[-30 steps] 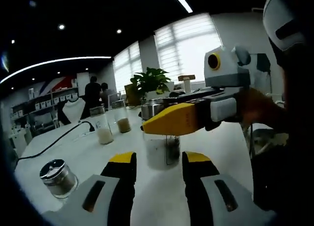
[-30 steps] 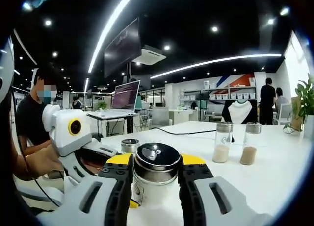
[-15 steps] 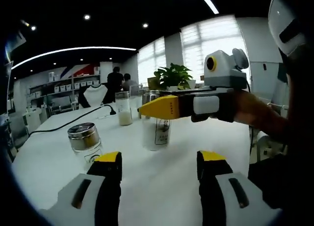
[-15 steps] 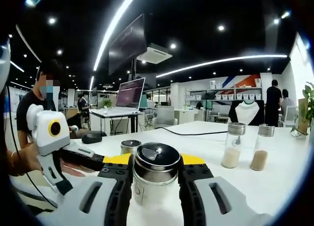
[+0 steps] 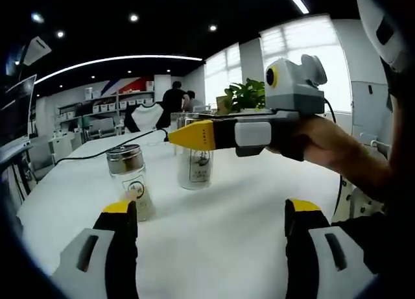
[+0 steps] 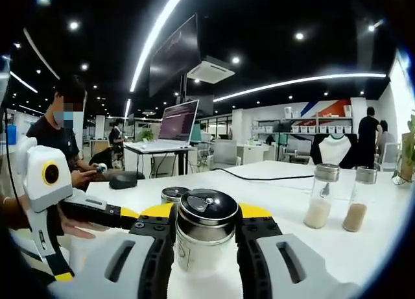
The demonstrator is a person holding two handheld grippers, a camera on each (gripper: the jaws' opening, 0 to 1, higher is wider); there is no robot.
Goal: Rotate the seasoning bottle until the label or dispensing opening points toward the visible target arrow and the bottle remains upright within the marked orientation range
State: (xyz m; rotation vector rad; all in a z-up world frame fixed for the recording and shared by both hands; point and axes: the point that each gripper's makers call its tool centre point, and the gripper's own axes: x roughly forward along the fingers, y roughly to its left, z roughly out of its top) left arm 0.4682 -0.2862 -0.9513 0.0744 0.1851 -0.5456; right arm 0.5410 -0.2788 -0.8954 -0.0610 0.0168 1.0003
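Two grippers work over a white table (image 5: 214, 227). The right gripper (image 6: 206, 229) has its fingers closed on a seasoning bottle (image 6: 206, 237), one yellow-tipped finger on each side of the glass just under the metal lid (image 6: 208, 208). The bottle stands upright on the table, its lid level. In the left gripper view the same bottle (image 5: 194, 164) stands beyond the left gripper, held from the right by the right gripper (image 5: 194, 134), whose yellow finger lies across the bottle's top. A pale label with dark print faces the left camera; which way the dispensing opening points cannot be told.

The left gripper (image 5: 211, 221) has its fingers spread wide with nothing between them, bare table showing in the gap. A second jar (image 5: 131, 182) with a metal lid stands just beside the left finger, nearer the camera than the held bottle and well apart from it. In the right gripper view the left gripper (image 6: 97, 211) comes in left of the held bottle, its yellow tip near the right gripper's left finger, and the second jar's lid (image 6: 174, 194) shows just behind it.

Right of the held bottle, farther back on the table, stand two slim jars (image 6: 338, 198), one with white powder and one with tan. A black cable (image 6: 259, 176) runs across the table behind the bottle. A laptop (image 6: 175, 124) sits open on another table beyond.
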